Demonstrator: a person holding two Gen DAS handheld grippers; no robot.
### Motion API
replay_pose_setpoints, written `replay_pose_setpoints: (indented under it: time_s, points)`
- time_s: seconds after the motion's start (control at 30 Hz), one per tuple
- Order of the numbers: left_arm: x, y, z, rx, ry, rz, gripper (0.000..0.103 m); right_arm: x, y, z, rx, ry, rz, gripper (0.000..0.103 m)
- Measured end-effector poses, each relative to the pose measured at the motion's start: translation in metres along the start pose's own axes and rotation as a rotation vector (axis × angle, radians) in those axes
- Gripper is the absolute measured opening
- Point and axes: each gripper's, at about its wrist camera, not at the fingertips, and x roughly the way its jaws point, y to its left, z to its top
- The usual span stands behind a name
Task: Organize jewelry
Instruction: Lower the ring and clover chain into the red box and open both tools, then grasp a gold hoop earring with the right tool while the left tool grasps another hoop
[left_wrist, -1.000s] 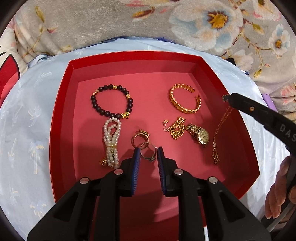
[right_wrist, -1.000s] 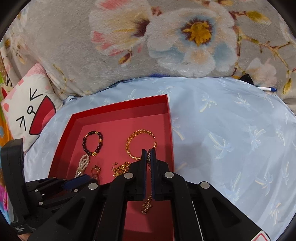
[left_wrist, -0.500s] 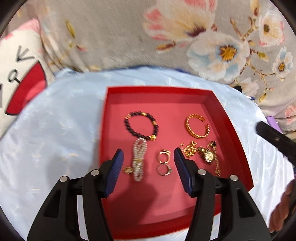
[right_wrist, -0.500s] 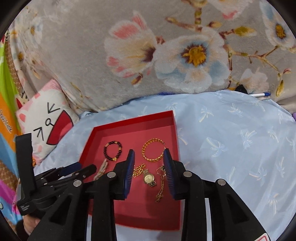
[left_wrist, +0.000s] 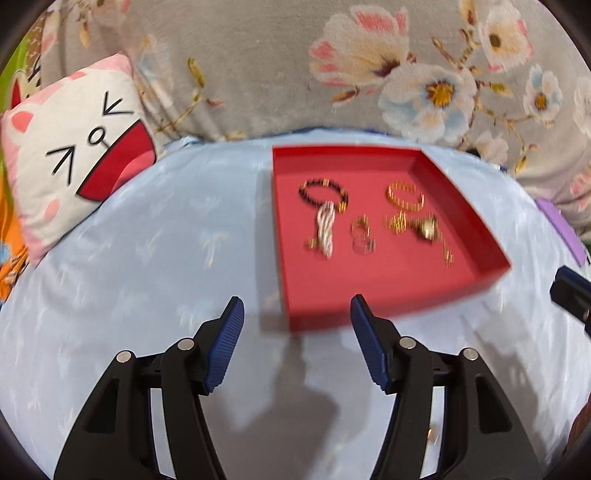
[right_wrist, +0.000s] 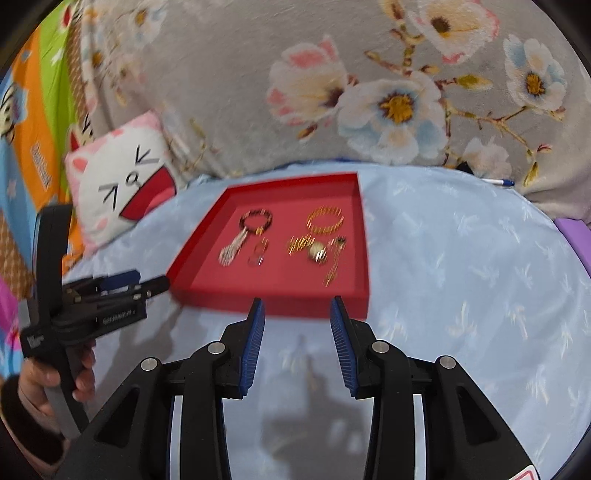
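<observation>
A red tray (left_wrist: 369, 288) on the light blue cloth holds a dark bead bracelet (left_wrist: 323, 192), a pearl bracelet (left_wrist: 325, 229), two rings (left_wrist: 362, 232), a gold bangle (left_wrist: 404, 195), a gold chain (left_wrist: 397, 221), a gold watch (left_wrist: 426, 227) and a thin necklace (left_wrist: 445, 251). My left gripper (left_wrist: 295, 301) hovers in front of the tray's near left corner. Its jaws are opening with nothing between them. My right gripper (right_wrist: 297, 302) hangs before the tray's (right_wrist: 288, 280) front wall, its jaws also opening and empty. The picture is motion-blurred.
A cat-face pillow (left_wrist: 74, 147) lies at the back left and a grey floral blanket (left_wrist: 406, 74) rises behind the tray. A purple object (left_wrist: 561, 229) sits at the right edge and a pen (right_wrist: 498, 181) at the back right. A hand (right_wrist: 44, 380) holds the left gripper.
Both grippers have opened and drawn back out of the tray. The right one let go of the thin necklace, which now lies by the watch. The left one left the rings.
</observation>
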Motion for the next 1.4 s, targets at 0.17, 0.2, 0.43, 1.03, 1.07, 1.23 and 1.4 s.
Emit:
replay_pose_setpoints:
  time_s: [0.17,0.2,0.43,1.03,1.07,1.23,1.4]
  points:
    - [-0.01,0.001,-0.042,-0.015,0.031,0.004,0.059,-0.001,0.027,-0.051,-0.031,0.082,0.059,0.037]
    - [-0.012,0.002,-0.049,-0.019,0.039,0.003,0.059,0.0,0.031,-0.06,-0.034,0.102,0.079,0.037]
    - [-0.014,0.011,-0.087,-0.076,0.073,-0.004,0.059,0.01,0.054,-0.091,-0.078,0.153,0.087,0.037]
    - [-0.02,0.013,-0.094,-0.076,0.07,-0.016,0.064,0.03,0.065,-0.092,-0.118,0.205,0.044,0.027]
    - [-0.02,0.012,-0.094,-0.075,0.07,-0.016,0.065,0.03,0.065,-0.092,-0.122,0.205,0.038,0.023]
    - [-0.02,0.012,-0.094,-0.074,0.071,-0.016,0.065,0.03,0.065,-0.092,-0.128,0.204,0.031,0.017]
    - [-0.02,0.009,-0.094,-0.065,0.068,-0.026,0.066,0.028,0.058,-0.092,-0.094,0.194,0.032,0.017]
